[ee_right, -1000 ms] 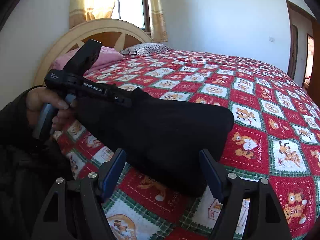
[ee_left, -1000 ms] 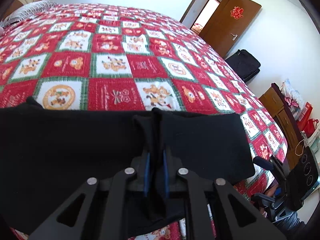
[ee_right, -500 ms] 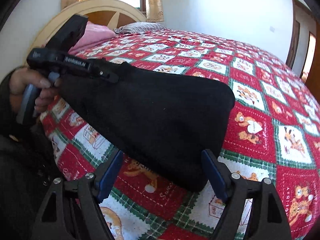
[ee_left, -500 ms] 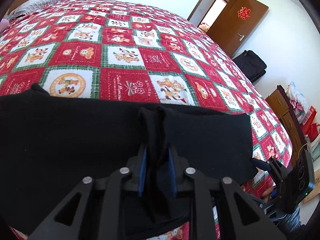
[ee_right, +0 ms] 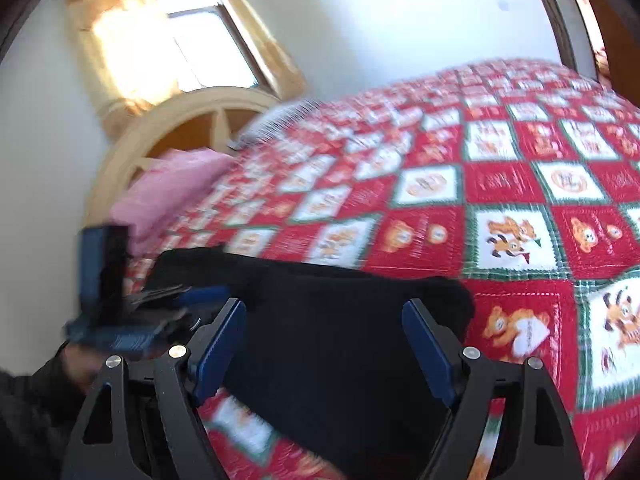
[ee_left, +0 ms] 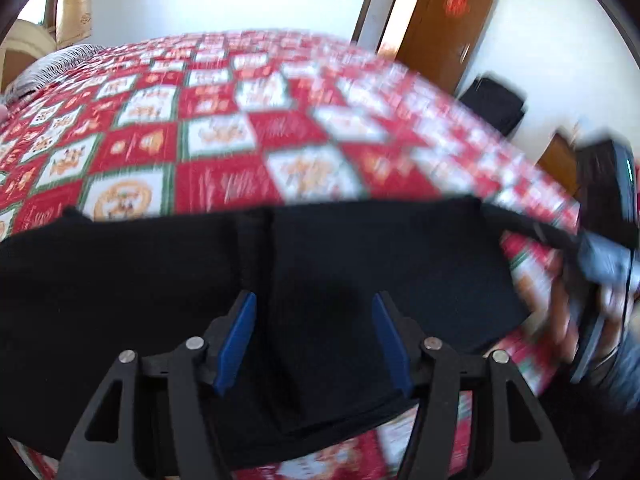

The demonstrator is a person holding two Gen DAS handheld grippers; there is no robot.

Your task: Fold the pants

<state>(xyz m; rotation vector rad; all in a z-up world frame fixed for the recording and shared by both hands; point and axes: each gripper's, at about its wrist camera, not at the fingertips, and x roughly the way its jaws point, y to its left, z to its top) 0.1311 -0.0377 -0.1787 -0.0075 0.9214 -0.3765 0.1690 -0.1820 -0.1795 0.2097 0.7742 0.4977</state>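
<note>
The black pants (ee_left: 360,264) lie folded across the near edge of the bed. My left gripper (ee_left: 314,338) hovers over them and its jaws are opening. The cloth lies flat below the blue pads (ee_left: 240,332), which do not press on it. A low ridge of cloth (ee_left: 252,248) runs ahead of the left pad. In the right wrist view my right gripper (ee_right: 324,346) stands open above the pants (ee_right: 328,320), with the cloth's end between its fingers but not pinched. A hand (ee_right: 80,360) with the other gripper shows blurred at the left.
A red, white and green patchwork quilt (ee_left: 224,128) covers the bed. A pink pillow (ee_right: 172,188) and a pale wooden headboard (ee_right: 192,112) are at its head. A brown door (ee_left: 448,28), a black bag (ee_left: 496,104) and wooden furniture (ee_left: 560,160) stand beyond the bed.
The left jaws, shut on a pinch of black cloth, have opened and let it go; the cloth lies flatter. The right gripper has rolled and moved sideways over the pants' end.
</note>
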